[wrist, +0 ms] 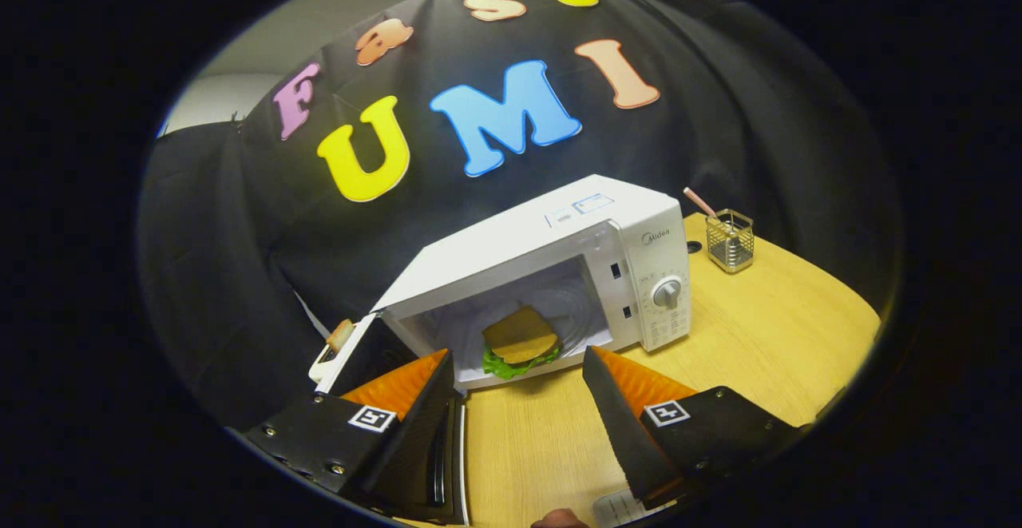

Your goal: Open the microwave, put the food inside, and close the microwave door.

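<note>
A white microwave (551, 248) stands on the wooden table (766, 320) with its door (351, 352) swung open to the left. Inside its cavity lies the food, a sandwich (519, 340) of brown bread with green lettuce under it. My gripper (519, 364) is open, just in front of the cavity's mouth. The sandwich lies beyond the fingertips, and nothing is between the fingers. The left finger (415, 392) stands close to the open door's inner face.
A wire holder (730, 240) with a pink stick in it stands on the table right of the microwave. The control panel with a round knob (667, 293) is on the microwave's right front. A small brown thing (340, 335) shows by the door's top edge.
</note>
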A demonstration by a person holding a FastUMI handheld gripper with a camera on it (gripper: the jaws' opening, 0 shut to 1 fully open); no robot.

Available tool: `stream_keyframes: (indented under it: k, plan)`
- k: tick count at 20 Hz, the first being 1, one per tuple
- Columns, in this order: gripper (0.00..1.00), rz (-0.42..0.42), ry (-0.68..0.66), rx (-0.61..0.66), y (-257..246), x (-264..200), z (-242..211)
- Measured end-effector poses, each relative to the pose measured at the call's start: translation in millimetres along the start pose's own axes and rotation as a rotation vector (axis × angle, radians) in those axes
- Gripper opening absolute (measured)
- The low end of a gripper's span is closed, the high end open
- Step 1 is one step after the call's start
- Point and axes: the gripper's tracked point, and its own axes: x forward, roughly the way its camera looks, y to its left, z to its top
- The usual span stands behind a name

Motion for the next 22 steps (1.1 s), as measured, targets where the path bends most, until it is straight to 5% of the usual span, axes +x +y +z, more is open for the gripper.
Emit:
stream_keyframes:
  k: [12,22]
  plan:
    - [0.97,0.344,-0.045,-0.259,123.6,-87.2,-6.7]
    - [0.97,0.670,0.022,-0.362,230.1,-135.1,-63.1]
